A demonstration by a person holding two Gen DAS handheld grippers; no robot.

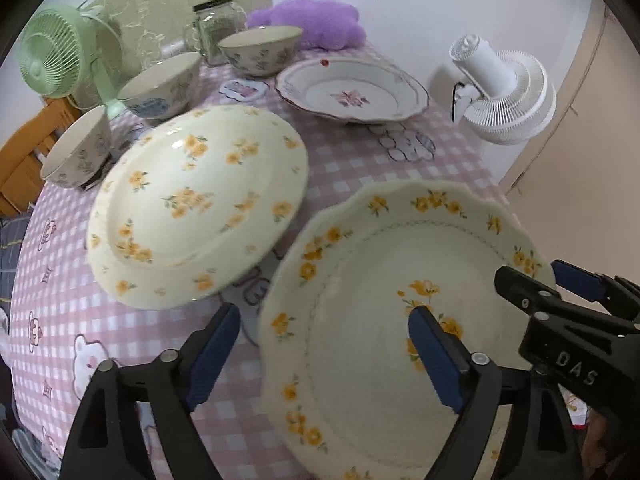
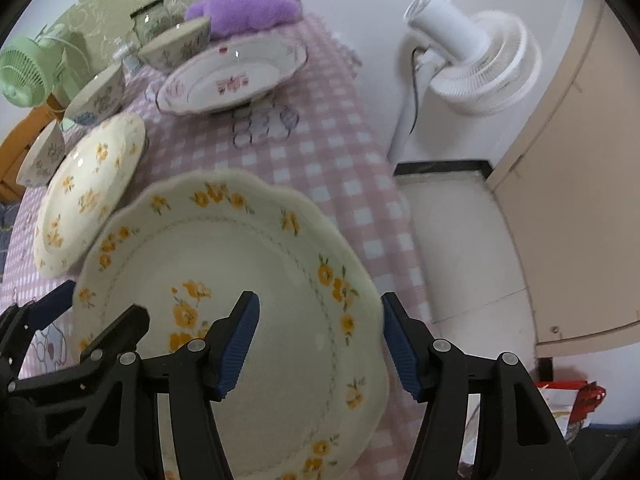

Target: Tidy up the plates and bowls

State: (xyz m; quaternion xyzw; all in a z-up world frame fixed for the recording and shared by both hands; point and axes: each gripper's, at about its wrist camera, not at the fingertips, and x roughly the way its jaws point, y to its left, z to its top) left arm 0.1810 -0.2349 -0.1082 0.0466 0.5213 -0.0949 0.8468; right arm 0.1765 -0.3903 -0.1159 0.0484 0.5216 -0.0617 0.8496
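Scalloped plate (image 2: 240, 280) straddled at its rim by left gripper (image 1: 324, 344) and right gripper (image 2: 320, 340), both released; re-grip needed before stacking with round plate (image 1: 200, 204)

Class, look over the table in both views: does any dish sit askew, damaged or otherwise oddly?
The round yellow-flowered plate looks tilted, its near rim raised off the checked tablecloth beside the scalloped plate. This may be fisheye distortion. No chips, cracks or spills show; the bowls stand upright.
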